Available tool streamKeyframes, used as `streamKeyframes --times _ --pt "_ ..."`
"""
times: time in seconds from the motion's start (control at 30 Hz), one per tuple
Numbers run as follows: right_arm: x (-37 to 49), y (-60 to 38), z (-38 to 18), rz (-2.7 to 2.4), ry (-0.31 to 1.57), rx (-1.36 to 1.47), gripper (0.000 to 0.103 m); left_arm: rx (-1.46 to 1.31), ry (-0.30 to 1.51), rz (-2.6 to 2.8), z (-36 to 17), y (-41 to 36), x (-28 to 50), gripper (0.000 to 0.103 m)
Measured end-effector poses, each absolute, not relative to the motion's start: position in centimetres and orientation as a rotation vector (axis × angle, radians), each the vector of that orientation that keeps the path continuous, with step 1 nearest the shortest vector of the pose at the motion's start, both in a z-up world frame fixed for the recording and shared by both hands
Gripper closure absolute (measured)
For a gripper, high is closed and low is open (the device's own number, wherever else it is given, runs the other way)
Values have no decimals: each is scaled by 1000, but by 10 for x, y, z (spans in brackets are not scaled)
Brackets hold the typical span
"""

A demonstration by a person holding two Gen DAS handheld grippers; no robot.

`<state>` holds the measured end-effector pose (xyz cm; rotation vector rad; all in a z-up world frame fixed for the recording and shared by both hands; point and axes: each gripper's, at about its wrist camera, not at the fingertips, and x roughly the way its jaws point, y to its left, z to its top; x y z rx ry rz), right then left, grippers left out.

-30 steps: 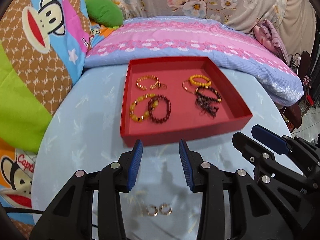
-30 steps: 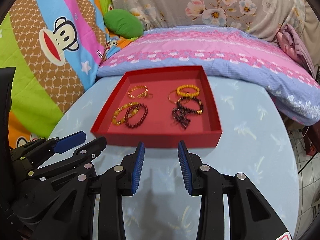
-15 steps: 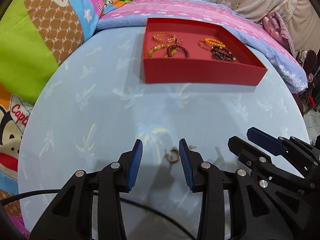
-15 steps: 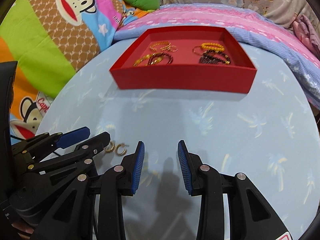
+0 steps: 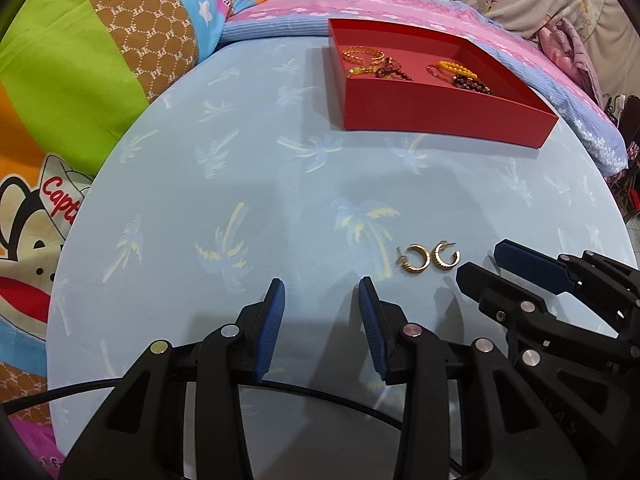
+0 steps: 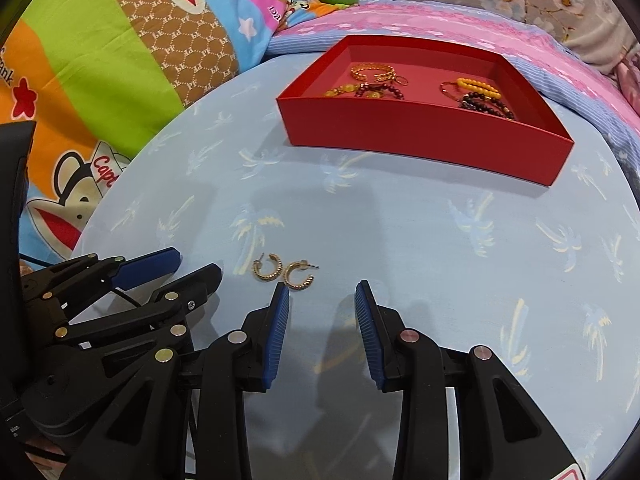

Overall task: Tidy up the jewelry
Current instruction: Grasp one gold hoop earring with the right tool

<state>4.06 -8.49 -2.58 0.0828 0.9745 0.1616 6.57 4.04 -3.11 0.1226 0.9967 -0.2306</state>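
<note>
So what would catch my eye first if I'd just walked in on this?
Probably the bright red shallow cardboard tray at the far side of the pale blue palm-print tablecloth, with beaded and gold bracelets inside. Then the two small gold hoop earrings lying loose on the cloth, just ahead of the open left gripper and open right gripper.

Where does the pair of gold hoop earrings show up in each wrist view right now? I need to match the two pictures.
Left wrist view: the gold hoop earrings lie on the blue tablecloth, right of centre, just ahead of the right gripper.
Right wrist view: the earrings lie left of centre, beside the left gripper.
Shared landmark: the red tray of bracelets, farther back on the table.
</note>
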Motion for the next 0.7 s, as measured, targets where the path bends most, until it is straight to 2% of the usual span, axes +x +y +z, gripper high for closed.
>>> streamKeyframes --times 0.2,0.5,0.7 --pt "46 -74 -29 172 977 45 71 114 997 -211 -31 48 68 66" --pt "55 -70 -32 163 952 -8 88 122 994 -216 -31 44 70 66" --pt "53 -90 -30 124 952 28 88 124 992 -254 -29 29 71 59"
